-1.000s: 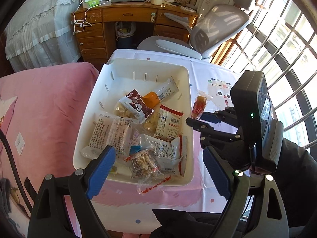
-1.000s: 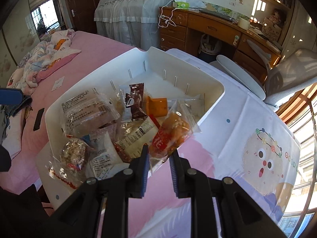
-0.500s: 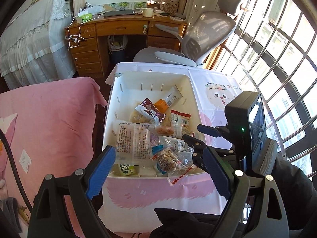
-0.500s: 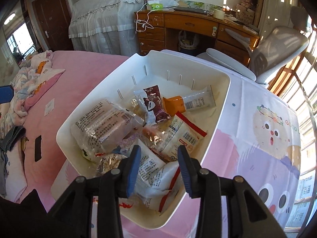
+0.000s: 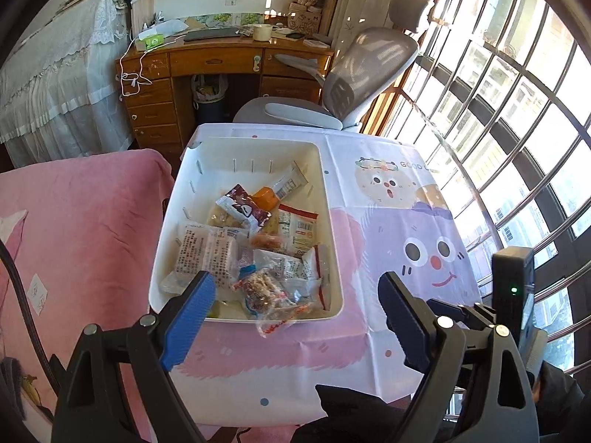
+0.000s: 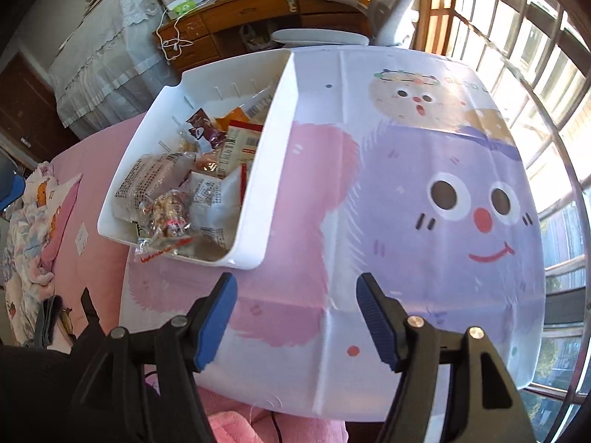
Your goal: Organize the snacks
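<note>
Snacks [image 5: 255, 243] fill the white bin [image 5: 334, 221]; tablecloth [image 5: 406, 199] reads "GOOD".

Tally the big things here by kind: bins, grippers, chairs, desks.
Bin: 1
Grippers: 2 (left gripper open; right gripper jaws opening, nothing between them)
Chair: 1
Desk: 1
Total: 5

White bin [image 5: 332, 229] of snacks [image 5: 258, 251], cartoon tablecloth [image 5: 406, 221], left tongs [image 5: 295, 317] agape

Left tongs [image 5: 295, 317] wide; right tongs [image 6: 297, 319] opening, empty.
</note>
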Demonstrator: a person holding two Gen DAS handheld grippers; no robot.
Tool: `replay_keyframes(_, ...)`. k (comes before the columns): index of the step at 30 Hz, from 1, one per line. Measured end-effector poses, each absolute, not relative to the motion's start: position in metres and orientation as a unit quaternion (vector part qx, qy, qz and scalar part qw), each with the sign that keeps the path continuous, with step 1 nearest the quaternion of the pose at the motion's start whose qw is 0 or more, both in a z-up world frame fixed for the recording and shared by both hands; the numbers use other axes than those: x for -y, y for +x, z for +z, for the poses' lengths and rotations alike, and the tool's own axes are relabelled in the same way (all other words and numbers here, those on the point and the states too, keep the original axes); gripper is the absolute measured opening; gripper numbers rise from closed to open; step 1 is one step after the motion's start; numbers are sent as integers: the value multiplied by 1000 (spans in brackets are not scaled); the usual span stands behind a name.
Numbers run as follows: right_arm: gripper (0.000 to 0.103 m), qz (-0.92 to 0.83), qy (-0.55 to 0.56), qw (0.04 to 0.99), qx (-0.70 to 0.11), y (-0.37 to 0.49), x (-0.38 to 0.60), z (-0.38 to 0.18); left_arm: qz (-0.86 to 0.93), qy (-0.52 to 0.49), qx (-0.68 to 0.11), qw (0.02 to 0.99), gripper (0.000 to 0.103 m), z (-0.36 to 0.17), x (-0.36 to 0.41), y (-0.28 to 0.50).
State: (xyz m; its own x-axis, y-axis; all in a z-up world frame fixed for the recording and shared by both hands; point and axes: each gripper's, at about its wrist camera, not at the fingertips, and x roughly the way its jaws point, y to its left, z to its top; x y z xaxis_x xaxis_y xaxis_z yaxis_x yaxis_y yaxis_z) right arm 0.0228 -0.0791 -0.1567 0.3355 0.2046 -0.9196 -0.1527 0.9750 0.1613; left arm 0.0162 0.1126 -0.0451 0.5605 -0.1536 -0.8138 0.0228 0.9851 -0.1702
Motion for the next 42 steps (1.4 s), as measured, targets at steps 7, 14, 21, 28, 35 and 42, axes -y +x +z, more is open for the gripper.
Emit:
replay_keyframes(7, 82, 65, 60, 827, -555, -14, 165, -105, -69, -57, -458, 884, 89, -34, -45, -2)
replay_keyframes(14, 84, 49, 54, 828, -556, -38, 210, -56, -70, -62, -460, 883, 89, -12, 7, -20)
replay_keyframes(21, 85, 83, 38, 841, -533, -63, 213, -23, -39, -50, -453, 889, 93, 11, 35, -44)
replay_keyframes(28, 95, 86, 38, 854, -512, -78, 217, -28, 19, -43, -436, 899, 102, 12, 40, -60)
replay_keyframes(35, 100, 75, 37, 874, -479, -83, 224, -24, 49, -39, -445, 893, 102, 1, 44, -59)
replay_keyframes(42, 100, 85, 47, 871, -482, -75, 224, -28, 60, -27, -455, 888, 102, -3, 46, -52)
